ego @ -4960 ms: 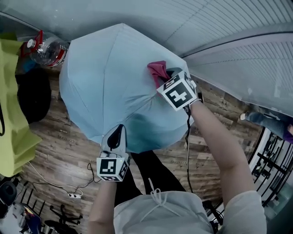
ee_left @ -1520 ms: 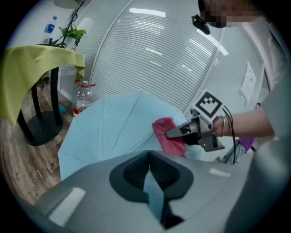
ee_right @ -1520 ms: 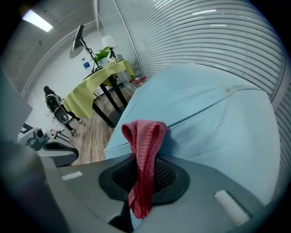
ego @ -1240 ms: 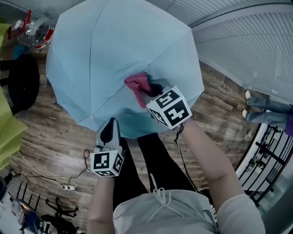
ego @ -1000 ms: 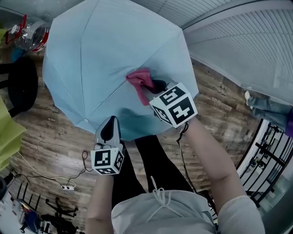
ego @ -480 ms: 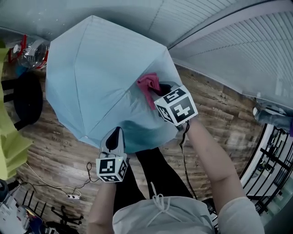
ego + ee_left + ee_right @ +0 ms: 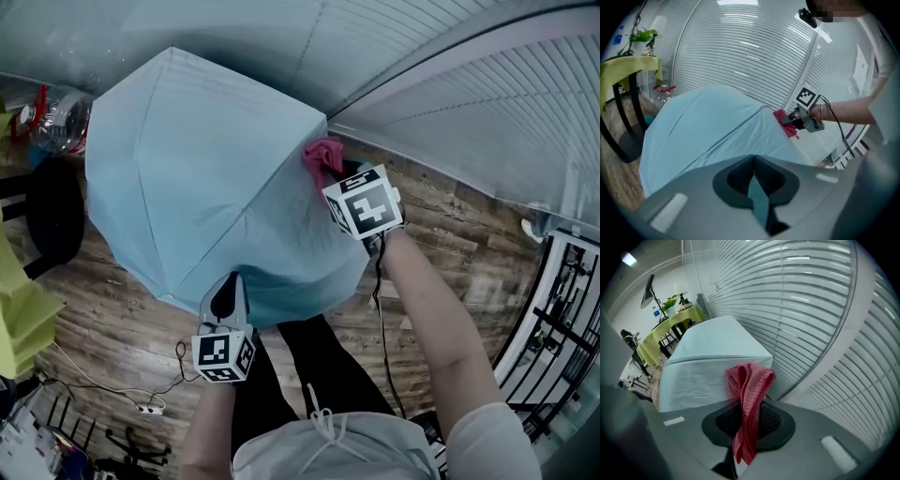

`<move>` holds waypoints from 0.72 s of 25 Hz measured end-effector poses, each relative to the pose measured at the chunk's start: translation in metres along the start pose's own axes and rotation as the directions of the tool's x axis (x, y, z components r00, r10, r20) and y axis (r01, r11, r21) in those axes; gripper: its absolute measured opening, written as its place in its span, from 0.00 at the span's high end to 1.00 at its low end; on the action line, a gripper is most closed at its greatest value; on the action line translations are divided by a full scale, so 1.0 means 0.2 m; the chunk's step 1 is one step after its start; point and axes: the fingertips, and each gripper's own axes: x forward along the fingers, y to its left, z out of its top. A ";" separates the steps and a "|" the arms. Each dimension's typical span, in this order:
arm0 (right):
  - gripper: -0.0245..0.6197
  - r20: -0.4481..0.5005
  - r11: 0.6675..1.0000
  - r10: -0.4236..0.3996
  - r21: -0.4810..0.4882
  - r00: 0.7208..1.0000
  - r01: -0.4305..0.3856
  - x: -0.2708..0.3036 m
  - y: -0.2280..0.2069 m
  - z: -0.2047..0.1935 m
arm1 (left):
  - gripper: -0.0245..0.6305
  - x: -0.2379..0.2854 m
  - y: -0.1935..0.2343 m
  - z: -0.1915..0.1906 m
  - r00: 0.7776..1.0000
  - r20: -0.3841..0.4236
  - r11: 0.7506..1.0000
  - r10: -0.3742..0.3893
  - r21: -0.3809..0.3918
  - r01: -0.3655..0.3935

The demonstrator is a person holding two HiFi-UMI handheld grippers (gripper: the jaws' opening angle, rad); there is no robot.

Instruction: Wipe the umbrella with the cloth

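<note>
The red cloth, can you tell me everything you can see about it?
The cloth is pinkish red and looks soft and woven. It is bunched into folds and pinched between the shut fingers of the right gripper, one end sticking up, the other hanging down. It seems to press on an edge of the open light blue umbrella.

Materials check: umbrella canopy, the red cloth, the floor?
umbrella: thin woven fabric, likely polyester, matte pale blue; it creases along the seams.
cloth: knitted or terry textile, pinkish red; ribbed weave shows.
floor: wood-look planks, grain visible; real wood or laminate unclear.
</note>
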 end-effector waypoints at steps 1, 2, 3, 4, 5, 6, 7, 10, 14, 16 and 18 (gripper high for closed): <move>0.87 -0.003 1.000 -0.007 0.003 1.000 0.007 0.01 -0.02 -0.01 | 0.95 0.00 -0.01 -0.01 1.000 -0.002 1.000 -0.001 -0.001 0.001; 0.87 -0.007 1.000 -0.012 0.008 1.000 0.012 0.01 -0.05 -0.02 | 0.95 0.00 -0.02 -0.01 1.000 -0.002 1.000 -0.002 -0.004 0.002; 0.87 -0.010 1.000 -0.018 0.014 1.000 0.018 0.01 -0.08 -0.03 | 0.95 0.00 -0.03 -0.02 1.000 0.001 1.000 -0.004 -0.009 0.004; 0.87 -0.012 0.999 -0.027 0.019 1.000 0.028 0.01 -0.11 -0.04 | 0.95 -0.01 -0.04 -0.03 1.000 0.002 1.000 -0.007 -0.016 0.007; 0.87 -0.014 0.999 -0.039 0.022 0.999 0.039 0.00 -0.15 -0.06 | 0.95 -0.01 -0.06 -0.04 1.000 0.002 1.000 -0.009 -0.023 0.009; 0.87 -0.016 0.998 -0.051 0.025 0.999 0.051 -0.02 -0.17 -0.07 | 0.95 -0.01 -0.07 -0.06 1.000 -0.001 1.000 -0.011 -0.028 0.011; 0.87 -0.017 0.998 -0.063 0.027 0.998 0.063 -0.03 -0.19 -0.09 | 0.95 -0.01 -0.08 -0.07 1.000 -0.005 0.999 -0.011 -0.032 0.011; 0.87 -0.012 0.996 -0.091 0.025 0.996 0.091 -0.09 -0.21 -0.10 | 0.95 -0.02 -0.09 -0.09 1.000 0.000 0.998 -0.012 -0.054 0.012; 0.87 0.007 0.993 -0.112 0.028 0.994 0.111 -0.24 -0.13 -0.12 | 0.95 -0.09 -0.11 -0.06 0.998 0.024 0.997 -0.059 -0.055 0.060; 0.87 0.030 0.993 -0.114 0.043 0.993 0.113 -0.34 -0.05 -0.14 | 0.95 -0.16 -0.13 -0.06 0.996 0.031 0.996 -0.084 -0.030 0.085; 0.87 0.056 0.992 -0.116 0.052 0.992 0.113 -0.44 0.06 -0.15 | 0.95 -0.22 -0.12 -0.06 0.994 0.041 0.994 -0.103 -0.018 0.104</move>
